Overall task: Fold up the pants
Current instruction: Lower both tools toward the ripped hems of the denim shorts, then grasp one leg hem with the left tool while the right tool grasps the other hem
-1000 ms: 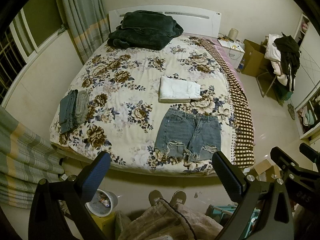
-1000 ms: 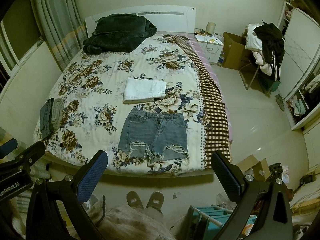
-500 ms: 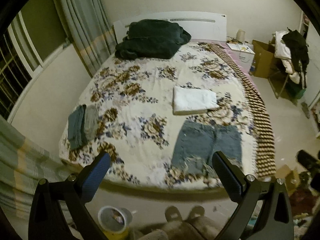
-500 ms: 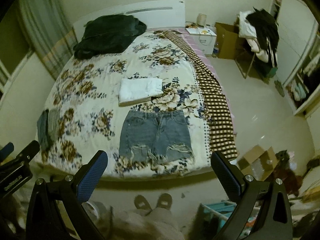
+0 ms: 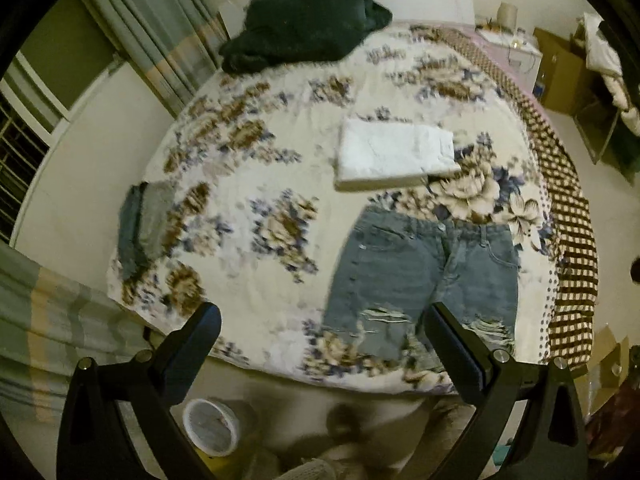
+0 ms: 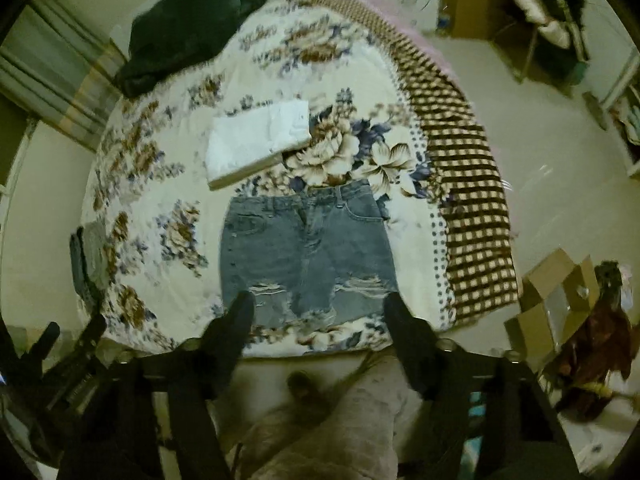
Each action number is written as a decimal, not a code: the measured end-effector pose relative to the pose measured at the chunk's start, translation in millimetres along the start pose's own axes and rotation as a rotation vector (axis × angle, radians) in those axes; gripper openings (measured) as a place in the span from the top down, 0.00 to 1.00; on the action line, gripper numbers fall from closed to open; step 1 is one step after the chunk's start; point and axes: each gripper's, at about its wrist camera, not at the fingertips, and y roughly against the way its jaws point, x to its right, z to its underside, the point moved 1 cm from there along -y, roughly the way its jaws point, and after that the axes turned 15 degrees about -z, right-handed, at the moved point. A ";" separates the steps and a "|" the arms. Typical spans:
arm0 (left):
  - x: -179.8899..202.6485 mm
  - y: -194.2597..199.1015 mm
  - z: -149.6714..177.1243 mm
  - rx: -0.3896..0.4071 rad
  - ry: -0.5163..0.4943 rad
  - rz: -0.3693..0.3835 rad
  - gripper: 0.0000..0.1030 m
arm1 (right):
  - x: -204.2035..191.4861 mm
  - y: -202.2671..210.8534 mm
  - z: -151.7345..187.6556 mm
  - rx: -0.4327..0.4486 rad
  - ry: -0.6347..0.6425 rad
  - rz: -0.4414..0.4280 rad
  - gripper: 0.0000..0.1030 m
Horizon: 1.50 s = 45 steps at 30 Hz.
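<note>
Denim shorts (image 6: 306, 254) lie flat, frayed hems toward the foot, near the edge of a floral-covered bed (image 6: 160, 184), just below folded white pants (image 6: 260, 142). The left gripper (image 5: 322, 344) and right gripper (image 6: 320, 312) hover above the bed's foot, both spread wide and holding nothing.

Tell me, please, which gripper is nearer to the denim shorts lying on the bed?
Right. The right gripper is open with its fingertips framing the frayed hem of the denim shorts. The left gripper, also open, sits off the shorts' left leg, over the floral bedspread.
</note>
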 end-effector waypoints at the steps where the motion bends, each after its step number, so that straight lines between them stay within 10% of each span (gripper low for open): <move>1: 15.5 -7.9 -0.6 -0.017 0.004 -0.001 0.00 | 19.5 -19.3 -20.9 -0.028 0.016 -0.009 0.37; 10: 209.7 -110.3 49.7 -0.302 0.020 0.118 0.00 | 140.5 -187.7 -138.4 -0.251 0.152 -0.052 0.36; 23: 396.7 -168.9 128.6 -0.386 -0.118 0.150 0.00 | 230.3 -369.5 -169.6 -0.404 0.193 -0.120 0.36; 27: 390.0 -189.4 130.1 -0.427 -0.025 0.198 0.25 | 225.6 -413.5 -169.9 -0.447 0.204 -0.164 0.36; 29: 377.3 -184.7 125.9 -0.383 0.031 0.224 0.58 | 221.4 -433.1 -168.7 -0.466 0.194 -0.189 0.36; 30: 372.9 -181.6 123.7 -0.363 0.036 0.223 0.91 | 220.2 -438.5 -168.9 -0.465 0.189 -0.193 0.36; 31: 367.0 -178.3 121.3 -0.353 0.048 0.245 0.97 | 218.0 -444.2 -168.3 -0.464 0.182 -0.203 0.37; 34: 343.0 -170.6 115.7 -0.343 0.111 0.293 0.98 | 209.6 -447.8 -166.7 -0.440 0.161 -0.222 0.74; 45: 186.3 -147.8 95.3 -0.259 0.391 0.387 0.98 | 114.0 -377.8 -167.7 -0.328 0.176 -0.147 0.82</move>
